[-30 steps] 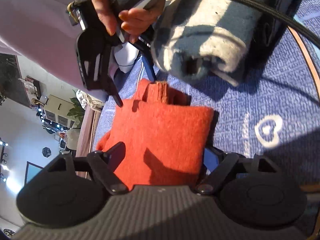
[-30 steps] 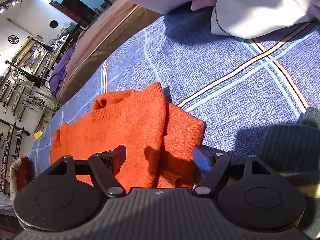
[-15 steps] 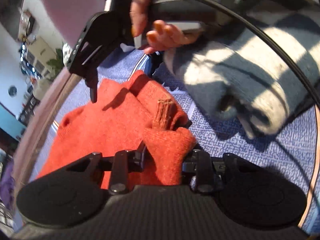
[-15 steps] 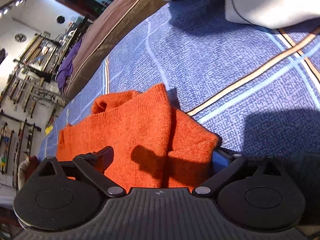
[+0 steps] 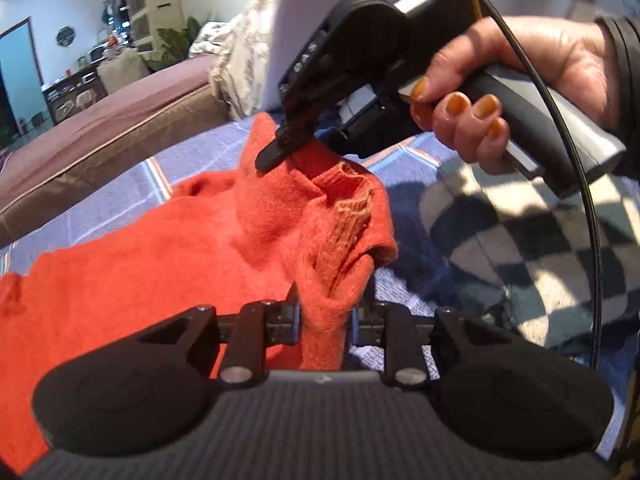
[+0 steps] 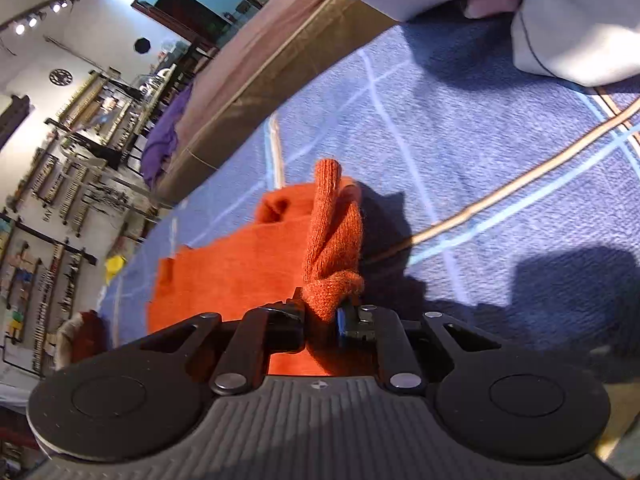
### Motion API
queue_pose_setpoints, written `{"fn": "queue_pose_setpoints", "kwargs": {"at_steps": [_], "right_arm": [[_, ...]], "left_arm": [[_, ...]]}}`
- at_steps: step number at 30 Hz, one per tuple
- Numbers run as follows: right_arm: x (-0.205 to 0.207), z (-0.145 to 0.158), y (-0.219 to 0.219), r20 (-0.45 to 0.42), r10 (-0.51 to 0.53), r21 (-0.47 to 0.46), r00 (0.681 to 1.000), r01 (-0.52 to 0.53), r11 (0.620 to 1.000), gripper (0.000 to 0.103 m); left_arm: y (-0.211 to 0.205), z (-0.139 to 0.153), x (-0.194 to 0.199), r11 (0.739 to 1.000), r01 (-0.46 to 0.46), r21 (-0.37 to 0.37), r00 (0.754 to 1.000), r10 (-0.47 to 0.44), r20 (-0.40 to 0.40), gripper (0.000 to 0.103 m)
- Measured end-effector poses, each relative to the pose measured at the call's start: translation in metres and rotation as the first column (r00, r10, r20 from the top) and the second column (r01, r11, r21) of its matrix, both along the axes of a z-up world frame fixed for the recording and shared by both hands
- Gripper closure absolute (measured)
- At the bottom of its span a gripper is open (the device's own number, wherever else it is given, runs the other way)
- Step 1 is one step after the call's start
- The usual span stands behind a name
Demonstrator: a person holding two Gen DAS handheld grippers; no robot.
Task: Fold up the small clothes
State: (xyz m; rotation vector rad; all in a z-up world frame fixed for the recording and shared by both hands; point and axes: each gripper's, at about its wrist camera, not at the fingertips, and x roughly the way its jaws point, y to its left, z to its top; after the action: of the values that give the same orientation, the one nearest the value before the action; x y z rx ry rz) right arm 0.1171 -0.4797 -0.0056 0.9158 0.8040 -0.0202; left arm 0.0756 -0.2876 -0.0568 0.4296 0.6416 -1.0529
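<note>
An orange knit sweater [image 5: 160, 248] lies on the blue bedspread [image 6: 480, 152]. My left gripper [image 5: 325, 316] has its jaws closing on a bunched fold of the sweater's near edge, and the pads press the cloth. In the left wrist view my right gripper [image 5: 286, 148] pinches the sweater at its far side, and a hand [image 5: 500, 92] holds it. In the right wrist view my right gripper [image 6: 322, 318] has its jaws closing on a gathered lump of the orange sweater [image 6: 224, 280], raised off the bedspread.
A rolled black-and-white checked cloth [image 5: 520, 240] lies to the right of the sweater. A black cable [image 5: 588, 200] hangs in front of it. A white cloth [image 6: 580, 40] lies at the far right. A brown mattress edge [image 5: 100, 140] borders the bedspread.
Both grippers have shut on the sweater's edges and lifted them, so the cloth bunches up. The left gripper has rolled and risen. The right gripper opened wide before it shut.
</note>
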Motion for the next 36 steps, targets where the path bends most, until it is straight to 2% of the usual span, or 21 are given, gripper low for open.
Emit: {"fn": "queue_pose_setpoints", "kwargs": {"at_steps": [2,4,7,11,14,16,18,22,25,27,30,33,35,36], "right_arm": [[0.017,0.023,0.019,0.049,0.036,-0.004,0.998,-0.036,0.999,0.079],[0.038,0.04,0.042,0.087,0.084,-0.016,0.993,-0.083,0.996,0.079],[0.073,0.051,0.08,0.11,0.13,-0.009,0.985,-0.129,0.992,0.079],[0.13,0.051,0.137,0.122,0.192,-0.016,0.974,-0.192,0.981,0.079],[0.164,0.047,0.179,0.107,0.234,-0.014,0.966,-0.234,0.972,0.079],[0.18,0.046,0.205,0.092,0.28,-0.046,0.956,-0.277,0.96,0.079],[0.188,0.04,0.225,0.058,0.324,-0.094,0.944,-0.318,0.943,0.08],[0.192,0.015,0.242,-0.055,0.315,-0.156,0.948,-0.319,0.935,0.079],[0.192,0.001,0.244,-0.086,0.285,-0.177,0.955,-0.296,0.939,0.075],[0.189,-0.007,0.241,-0.085,0.257,-0.156,0.963,-0.268,0.951,0.064],[0.187,-0.013,0.246,-0.073,0.251,-0.149,0.965,-0.259,0.954,0.051],[0.184,-0.016,0.255,-0.05,0.253,-0.15,0.966,-0.258,0.954,0.03],[0.182,-0.016,0.262,-0.016,0.249,-0.142,0.968,-0.249,0.958,0.006],[0.182,-0.015,0.263,-0.004,0.248,-0.142,0.969,-0.246,0.959,0.002]], "left_arm": [[0.029,0.016,0.023,0.993,-0.089,-0.079,0.993,0.083,-0.085,0.087],[0.068,0.029,0.048,0.971,-0.197,-0.133,0.971,0.175,-0.163,0.088],[0.126,0.039,0.083,0.926,-0.334,-0.175,0.932,0.297,-0.207,0.089],[0.211,0.038,0.11,0.833,-0.512,-0.211,0.848,0.452,-0.275,0.09],[0.268,0.032,0.131,0.752,-0.619,-0.226,0.774,0.537,-0.336,0.09],[0.297,0.026,0.143,0.712,-0.666,-0.224,0.735,0.576,-0.358,0.091],[0.318,0.016,0.151,0.685,-0.697,-0.213,0.704,0.599,-0.381,0.091],[0.344,-0.011,0.159,0.662,-0.729,-0.173,0.658,0.609,-0.443,0.091],[0.351,-0.032,0.162,0.654,-0.743,-0.143,0.63,0.611,-0.478,0.092],[0.35,-0.043,0.167,0.652,-0.748,-0.125,0.618,0.614,-0.491,0.09],[0.348,-0.05,0.168,0.655,-0.745,-0.123,0.623,0.62,-0.477,0.083],[0.347,-0.052,0.167,0.66,-0.743,-0.116,0.627,0.625,-0.465,0.079],[0.348,-0.052,0.165,0.655,-0.748,-0.109,0.621,0.632,-0.464,0.073],[0.349,-0.053,0.165,0.654,-0.749,-0.105,0.619,0.635,-0.463,0.071]]}}
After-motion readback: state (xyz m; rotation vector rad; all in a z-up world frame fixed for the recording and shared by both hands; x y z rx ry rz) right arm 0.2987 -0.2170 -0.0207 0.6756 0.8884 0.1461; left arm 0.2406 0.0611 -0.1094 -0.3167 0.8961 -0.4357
